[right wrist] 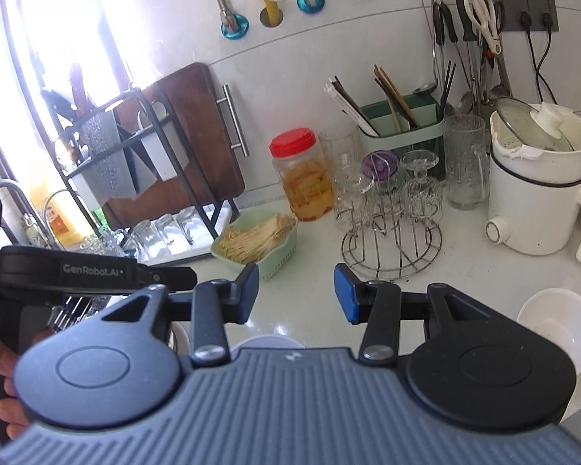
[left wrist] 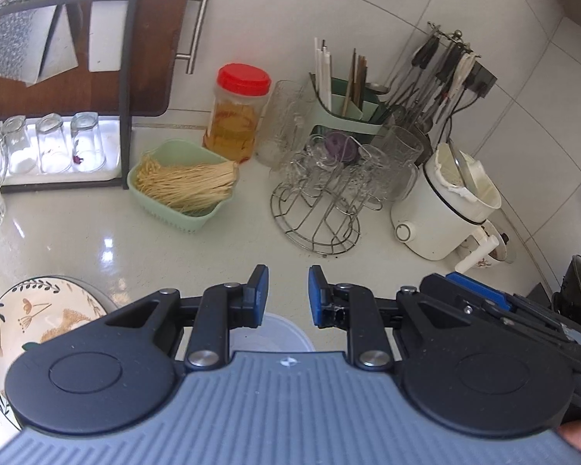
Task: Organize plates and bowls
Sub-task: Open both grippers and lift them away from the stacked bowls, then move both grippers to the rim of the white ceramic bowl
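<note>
While both claws hang above a glossy white kitchen counter (left wrist: pixel 97 240), the scene reads from left to right as follows:
Plate: a round ceramic plate with a leaf-and-flower print (left wrist: pixel 23 317) lies on the counter at the lower left of the left wrist view; its near edge is hidden by the gripper body
Left gripper (left wrist: pixel 288 294): blue-padded jaws slightly apart, nothing between them; a translucent white round rim (left wrist: pixel 286 333) shows just below, what it belongs to cannot be told
Backdrop: a pale green plastic basket of dried noodles (left wrist: pixel 182 186); a red-lidded clear jar (left wrist: pixel 236 112); a wire rack of upturned glasses (left wrist: pixel 325 193); a white electric pot (left wrist: pixel 445 209)
Right gripper (right wrist: pixel 296 290): jaws standing wider apart, empty, over bare counter
Bowl: a plain white round bowl (right wrist: pixel 557 325) sits upright on the counter, at the right gripper's right, apart from the pads
</note>
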Action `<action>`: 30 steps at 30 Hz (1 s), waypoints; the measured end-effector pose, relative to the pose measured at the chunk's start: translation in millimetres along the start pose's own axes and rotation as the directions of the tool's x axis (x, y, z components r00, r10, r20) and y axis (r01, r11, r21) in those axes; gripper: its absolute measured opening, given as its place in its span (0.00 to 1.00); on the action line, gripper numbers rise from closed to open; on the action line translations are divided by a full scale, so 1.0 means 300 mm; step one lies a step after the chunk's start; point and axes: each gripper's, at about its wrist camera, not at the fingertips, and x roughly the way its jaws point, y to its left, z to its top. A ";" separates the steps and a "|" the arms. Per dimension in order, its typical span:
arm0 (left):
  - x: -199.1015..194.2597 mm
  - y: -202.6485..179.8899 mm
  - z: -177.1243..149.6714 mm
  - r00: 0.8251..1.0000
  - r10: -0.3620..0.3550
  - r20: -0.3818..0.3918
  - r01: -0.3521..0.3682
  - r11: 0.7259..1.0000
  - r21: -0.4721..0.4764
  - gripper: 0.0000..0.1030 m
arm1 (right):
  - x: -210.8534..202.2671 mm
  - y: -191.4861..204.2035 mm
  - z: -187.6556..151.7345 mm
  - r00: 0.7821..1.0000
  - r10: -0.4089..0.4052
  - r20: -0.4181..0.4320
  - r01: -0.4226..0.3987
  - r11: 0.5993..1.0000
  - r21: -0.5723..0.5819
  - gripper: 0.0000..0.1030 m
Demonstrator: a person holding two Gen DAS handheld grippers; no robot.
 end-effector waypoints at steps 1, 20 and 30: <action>0.003 -0.004 0.002 1.000 -0.001 -0.001 0.001 1.000 0.008 0.24 | 0.002 -0.006 0.001 1.000 -0.008 0.000 0.008 1.000 0.005 0.45; 0.124 -0.138 0.024 0.995 -0.089 -0.037 0.092 0.991 0.096 0.24 | -0.043 -0.133 -0.021 0.991 -0.133 0.016 0.132 0.989 0.068 0.45; 0.252 -0.286 -0.023 0.991 -0.088 -0.096 0.110 0.963 0.246 0.24 | -0.098 -0.250 -0.101 0.963 -0.268 0.005 0.265 0.954 0.144 0.45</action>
